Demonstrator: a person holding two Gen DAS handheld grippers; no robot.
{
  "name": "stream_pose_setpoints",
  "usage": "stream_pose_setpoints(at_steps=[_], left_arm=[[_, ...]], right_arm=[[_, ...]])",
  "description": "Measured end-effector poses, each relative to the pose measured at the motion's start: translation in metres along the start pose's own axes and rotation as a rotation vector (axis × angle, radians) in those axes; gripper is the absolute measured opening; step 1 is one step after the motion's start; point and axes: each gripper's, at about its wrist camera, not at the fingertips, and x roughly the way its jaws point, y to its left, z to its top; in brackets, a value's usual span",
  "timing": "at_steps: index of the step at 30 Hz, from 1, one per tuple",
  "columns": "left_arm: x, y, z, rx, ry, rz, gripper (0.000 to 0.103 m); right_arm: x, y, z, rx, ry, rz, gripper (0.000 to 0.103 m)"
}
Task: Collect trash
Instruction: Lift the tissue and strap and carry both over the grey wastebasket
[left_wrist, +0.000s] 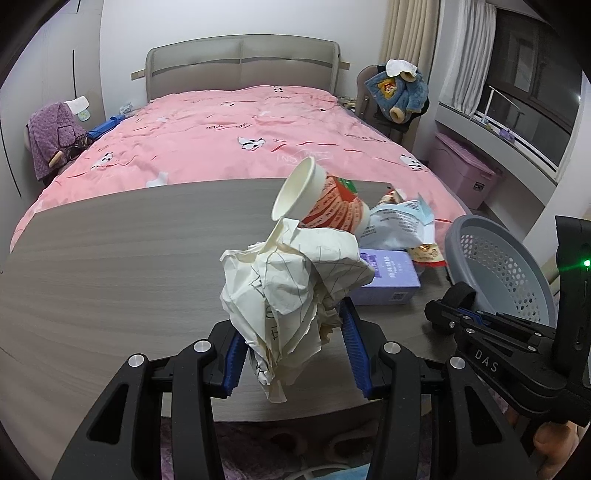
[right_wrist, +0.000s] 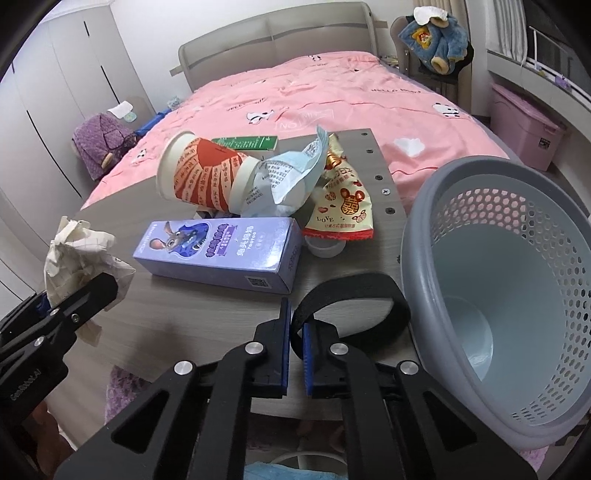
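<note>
My left gripper is shut on a crumpled ball of white paper, held above the grey wood table. The same paper shows at the left of the right wrist view. My right gripper is shut on a black strap loop that lies on the table beside the rim of a grey perforated basket. The basket lies tipped on its side with its mouth towards me. In the left wrist view the right gripper is low on the right.
Behind the grippers lie a red-and-white paper cup, a purple box, a blue-white wrapper, a snack packet, a green box and a small white cap. A pink bed stands beyond the table.
</note>
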Motion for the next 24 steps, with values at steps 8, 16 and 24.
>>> stream_pose_setpoints(at_steps=[8, 16, 24], left_arm=[[-0.003, -0.018, 0.003, 0.041, 0.003, -0.042, 0.046], [0.004, -0.083, 0.02, 0.145, -0.005, -0.147, 0.046], [0.036, -0.162, 0.031, 0.249, 0.064, -0.232, 0.046]], right_arm=[[-0.035, -0.016, -0.001, 0.028, -0.041, 0.015, 0.007], [-0.078, -0.073, 0.005, 0.116, -0.116, -0.05, 0.007], [-0.086, -0.145, 0.0, 0.205, -0.079, -0.138, 0.007]])
